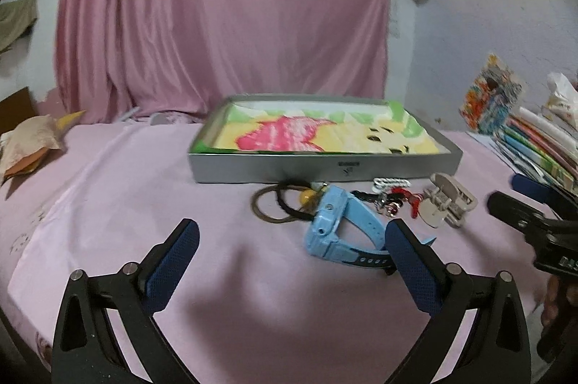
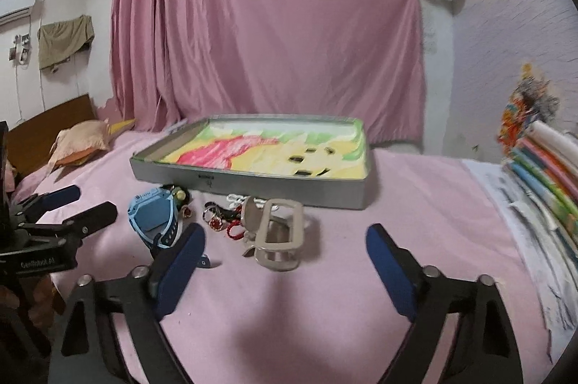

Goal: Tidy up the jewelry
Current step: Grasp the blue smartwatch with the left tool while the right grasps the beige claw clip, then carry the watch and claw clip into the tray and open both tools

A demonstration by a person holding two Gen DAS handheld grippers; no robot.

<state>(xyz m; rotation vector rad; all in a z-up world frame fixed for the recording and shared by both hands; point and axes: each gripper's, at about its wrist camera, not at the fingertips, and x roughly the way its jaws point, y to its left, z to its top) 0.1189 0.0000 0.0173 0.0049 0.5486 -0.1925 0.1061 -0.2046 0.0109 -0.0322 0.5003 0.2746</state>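
A shallow grey box lined with a colourful cloth lies on the pink bedsheet. In front of it lie a blue watch, dark hair ties, red-stone earrings and small trinkets, a white chain and a beige hair claw. My left gripper is open and empty, just short of the watch. My right gripper is open and empty, with the hair claw between its fingertips' line and the box.
A stack of colourful books sits at the right. A pillow lies at the far left. A pink curtain hangs behind the bed. The other gripper shows in each view.
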